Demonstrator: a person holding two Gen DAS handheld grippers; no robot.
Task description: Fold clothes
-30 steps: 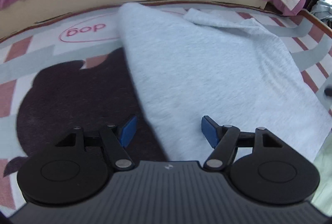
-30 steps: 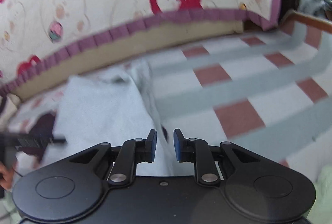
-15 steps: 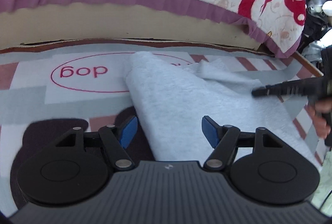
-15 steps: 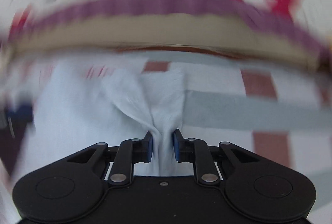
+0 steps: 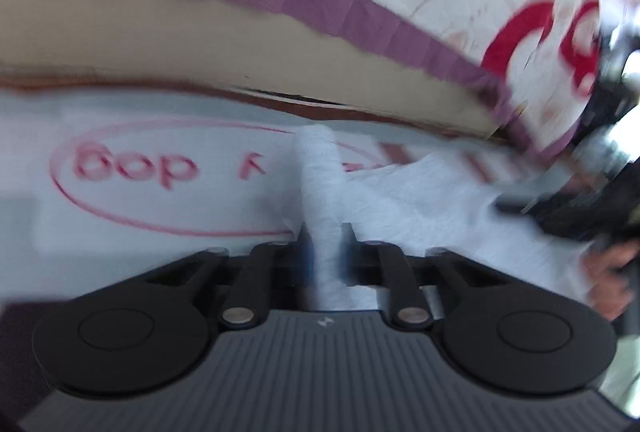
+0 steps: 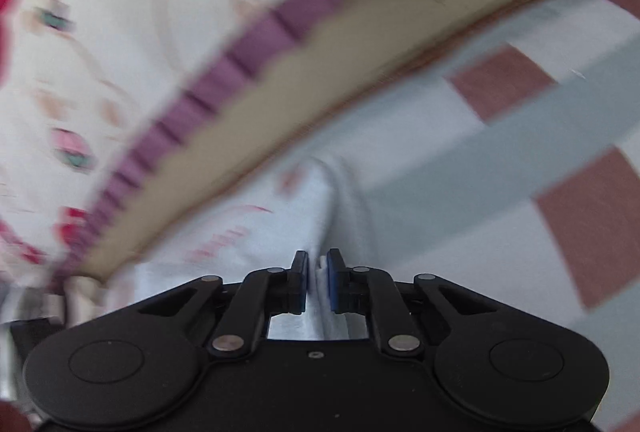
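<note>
Checked play mat (image 5: 168, 208) on the floor beside a bed with a purple-frilled sheet (image 5: 320, 4). Left view: left hand-held gripper (image 5: 326, 232), open a second ago, now clamped on a bunched ridge of the pale grey garment (image 5: 420, 192); right hand-held gripper (image 5: 568, 208) at its far edge.

Right view: right hand-held gripper (image 6: 318, 264) still pinching the garment's edge (image 6: 340, 200). Both ends held: likely ready to lift for a fold.

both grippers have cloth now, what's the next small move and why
Probably lift both together and draw the cloth taut. The left hand-held gripper is shut on a bunched ridge of the pale grey garment, and the right hand-held gripper pinches another fold, so the fabric between is creased.
</note>
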